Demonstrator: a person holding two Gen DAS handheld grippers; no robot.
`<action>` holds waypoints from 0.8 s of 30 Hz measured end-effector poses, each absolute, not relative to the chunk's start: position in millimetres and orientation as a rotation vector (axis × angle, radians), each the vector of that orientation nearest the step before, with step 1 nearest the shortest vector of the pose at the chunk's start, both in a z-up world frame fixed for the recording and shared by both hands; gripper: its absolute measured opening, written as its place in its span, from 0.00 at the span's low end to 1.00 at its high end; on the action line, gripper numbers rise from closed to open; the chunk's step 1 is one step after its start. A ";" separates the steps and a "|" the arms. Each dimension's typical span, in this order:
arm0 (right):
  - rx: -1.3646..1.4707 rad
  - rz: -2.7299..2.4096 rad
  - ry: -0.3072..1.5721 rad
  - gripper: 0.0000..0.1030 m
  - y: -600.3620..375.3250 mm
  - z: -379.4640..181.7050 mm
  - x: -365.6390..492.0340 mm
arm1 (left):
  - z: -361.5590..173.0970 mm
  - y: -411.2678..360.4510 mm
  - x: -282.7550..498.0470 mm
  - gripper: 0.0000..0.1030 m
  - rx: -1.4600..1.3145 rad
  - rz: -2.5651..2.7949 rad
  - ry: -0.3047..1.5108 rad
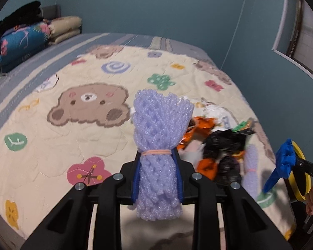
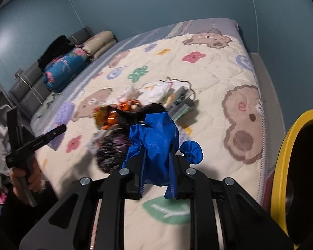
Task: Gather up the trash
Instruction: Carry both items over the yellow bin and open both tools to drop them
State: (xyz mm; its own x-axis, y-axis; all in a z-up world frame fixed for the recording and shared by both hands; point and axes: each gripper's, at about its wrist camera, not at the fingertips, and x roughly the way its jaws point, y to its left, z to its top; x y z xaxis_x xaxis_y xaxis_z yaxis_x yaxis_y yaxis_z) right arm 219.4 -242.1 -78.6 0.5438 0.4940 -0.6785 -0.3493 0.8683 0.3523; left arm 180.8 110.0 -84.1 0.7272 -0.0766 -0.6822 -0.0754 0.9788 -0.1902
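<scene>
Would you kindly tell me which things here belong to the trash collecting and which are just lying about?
Part of the job:
- purple foam netting, held in the left gripper
- blue glove, held in the right gripper
- wrapper pile on the quilt
- yellow-rimmed bin

Just lying about:
- folded bedding
- black clothing

The lavender foam net bundle (image 1: 158, 152) is covering both fingertips of the left gripper (image 1: 157, 162). The blue glove (image 2: 156, 145) is hiding the right gripper's (image 2: 156, 166) fingertips likewise. The trash pile (image 1: 221, 143) is blurring, its wrappers unreadable. The yellow-rimmed bin (image 2: 285, 166) is running off the right edge, its inside lying too dark to read.
</scene>
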 end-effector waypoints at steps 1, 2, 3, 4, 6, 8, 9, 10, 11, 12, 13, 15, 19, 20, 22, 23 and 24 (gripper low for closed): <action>0.194 0.513 0.857 0.18 -243.8 -73.9 214.9 | -76.7 104.5 178.1 0.25 -0.207 -0.015 0.746; 0.205 0.523 0.847 0.18 -246.9 -67.1 209.3 | -72.2 100.8 176.2 0.25 -0.203 -0.024 0.737; 0.211 0.527 0.835 0.18 -250.1 -61.6 203.5 | -63.2 93.6 173.3 0.25 -0.195 -0.037 0.722; 0.216 0.530 0.824 0.18 -253.1 -54.6 198.2 | -55.7 86.0 169.2 0.25 -0.188 -0.048 0.706; 0.216 0.529 0.789 0.18 -261.4 -38.1 185.7 | -37.9 69.2 163.5 0.25 -0.173 -0.073 0.669; 0.213 0.525 0.752 0.18 -270.7 -20.1 174.4 | -22.5 52.8 158.1 0.25 -0.165 -0.099 0.635; 0.209 0.524 0.734 0.18 -276.0 -10.3 168.1 | -16.8 46.5 156.6 0.25 -0.162 -0.112 0.622; 0.201 0.517 0.715 0.18 -281.6 -0.9 162.1 | -9.4 38.2 154.9 0.25 -0.158 -0.129 0.607; 0.193 0.501 0.697 0.18 -287.8 7.8 156.6 | -0.4 27.4 153.4 0.25 -0.152 -0.150 0.591; 0.186 0.485 0.685 0.18 -294.0 14.8 152.7 | 6.2 19.0 152.9 0.25 -0.150 -0.165 0.581; 0.184 0.472 0.675 0.18 -300.4 21.2 148.7 | 10.6 12.0 152.8 0.25 -0.150 -0.176 0.575; 0.182 0.451 0.649 0.18 -314.7 34.4 140.5 | 22.3 -4.8 152.2 0.25 -0.150 -0.214 0.558; 0.158 0.378 0.588 0.18 -344.9 58.2 126.3 | 41.5 -43.5 153.7 0.25 -0.133 -0.283 0.526; 0.157 0.362 0.577 0.18 -352.4 63.8 123.6 | 47.2 -55.5 155.5 0.25 -0.132 -0.308 0.518; 0.149 0.318 0.546 0.18 -368.0 75.4 117.6 | 54.0 -73.1 158.6 0.25 -0.128 -0.341 0.506; 0.144 0.297 0.531 0.18 -375.6 80.9 114.5 | 57.1 -82.1 160.0 0.25 -0.125 -0.356 0.499; 0.140 0.275 0.516 0.18 -383.7 86.6 111.4 | 60.8 -93.0 162.2 0.25 -0.121 -0.373 0.492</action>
